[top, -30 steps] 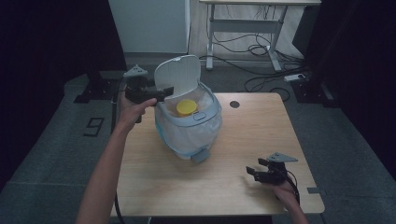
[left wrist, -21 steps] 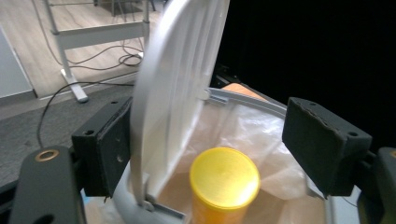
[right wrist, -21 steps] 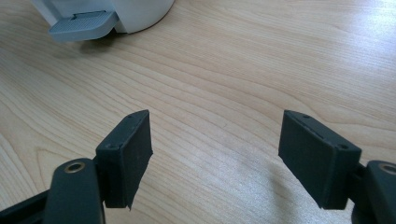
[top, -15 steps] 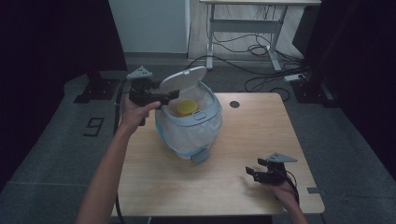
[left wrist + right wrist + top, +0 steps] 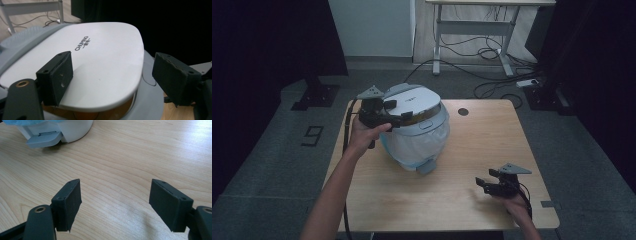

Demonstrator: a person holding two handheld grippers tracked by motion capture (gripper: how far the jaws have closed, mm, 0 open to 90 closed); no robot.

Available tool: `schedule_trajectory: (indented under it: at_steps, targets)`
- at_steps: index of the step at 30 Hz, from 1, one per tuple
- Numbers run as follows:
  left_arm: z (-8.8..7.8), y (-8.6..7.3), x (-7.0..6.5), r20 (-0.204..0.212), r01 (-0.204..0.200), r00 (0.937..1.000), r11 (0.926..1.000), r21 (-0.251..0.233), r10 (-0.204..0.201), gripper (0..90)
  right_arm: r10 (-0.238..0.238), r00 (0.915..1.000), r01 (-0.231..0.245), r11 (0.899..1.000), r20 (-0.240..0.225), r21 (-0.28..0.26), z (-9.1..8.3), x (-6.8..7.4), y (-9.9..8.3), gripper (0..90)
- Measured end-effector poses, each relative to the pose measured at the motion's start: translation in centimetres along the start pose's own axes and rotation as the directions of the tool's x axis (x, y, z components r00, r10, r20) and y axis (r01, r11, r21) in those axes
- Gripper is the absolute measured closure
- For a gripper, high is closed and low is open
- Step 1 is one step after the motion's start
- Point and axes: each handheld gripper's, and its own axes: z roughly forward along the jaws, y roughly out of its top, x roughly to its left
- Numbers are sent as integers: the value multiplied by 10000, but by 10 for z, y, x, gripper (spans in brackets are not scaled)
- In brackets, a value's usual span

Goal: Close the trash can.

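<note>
A round white pedal bin (image 5: 417, 135) with a blue bag liner stands at the table's left middle. Its white lid (image 5: 414, 100) lies almost flat on the rim, and a narrow gap with something orange-yellow inside shows under the lid's edge (image 5: 100, 111). My left gripper (image 5: 402, 117) is at the lid's left edge. Its jaws stand wide open over the lid (image 5: 105, 57), one to each side. My right gripper (image 5: 486, 184) rests open near the table's front right, with bare wood between its fingers (image 5: 70, 202). The bin's grey pedal (image 5: 43, 139) lies ahead of it.
The wooden table (image 5: 492, 135) has a round cable hole (image 5: 463, 111) behind the bin and a small grey tag (image 5: 551, 204) at the front right edge. A white desk frame with cables (image 5: 492, 30) stands on the floor beyond. A "9" mark (image 5: 313, 135) is on the floor at left.
The bin's lid has swung down from upright to almost shut, with my left gripper following it. The yellow thing inside is now mostly covered. The right gripper has barely moved.
</note>
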Motion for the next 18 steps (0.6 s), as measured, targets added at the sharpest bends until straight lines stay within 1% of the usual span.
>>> schedule_trajectory:
  at_steps: [4, 5, 7, 8, 12, 14, 16, 18]
  targets:
    - [9, -4, 0, -169, 111, 9998, 9998, 147, -108, 172, 42, 10000, -42, 10000, 31, -17, -1, -1, 0, 251]
    - [10, -5, 0, -243, 103, 9997, 9999, 57, -102, 171, 55, 10000, -55, 10000, 18, -36, -1, -1, 0, 252]
    - [13, -4, -1, -319, 252, 9992, 9997, -50, -253, 174, 57, 10000, -57, 10000, 16, -33, -1, -1, -1, 252]
    - [13, -4, -1, -349, 263, 9990, 9996, -70, -265, 174, 45, 10000, -45, 10000, 20, -23, 0, -1, -1, 251]
    - [18, -3, -5, -757, -31, 9971, 10000, 39, 34, 180, 10, 10000, -10, 10000, 19, 28, 1, -1, -1, 251]
    - [20, -2, -7, -1028, -204, 9945, 9997, 124, 216, 188, -5, 10000, 5, 10000, 18, 30, 1, 0, -1, 252]
    - [23, -1, -10, -1377, -383, 9896, 9990, 226, 410, 196, -7, 10000, 7, 10000, 18, 17, 1, 0, -1, 252]
    - [26, 1, -12, -1799, -482, 9822, 9981, 379, 542, 199, 20, 10000, -20, 10000, 21, 11, 1, 0, -1, 252]
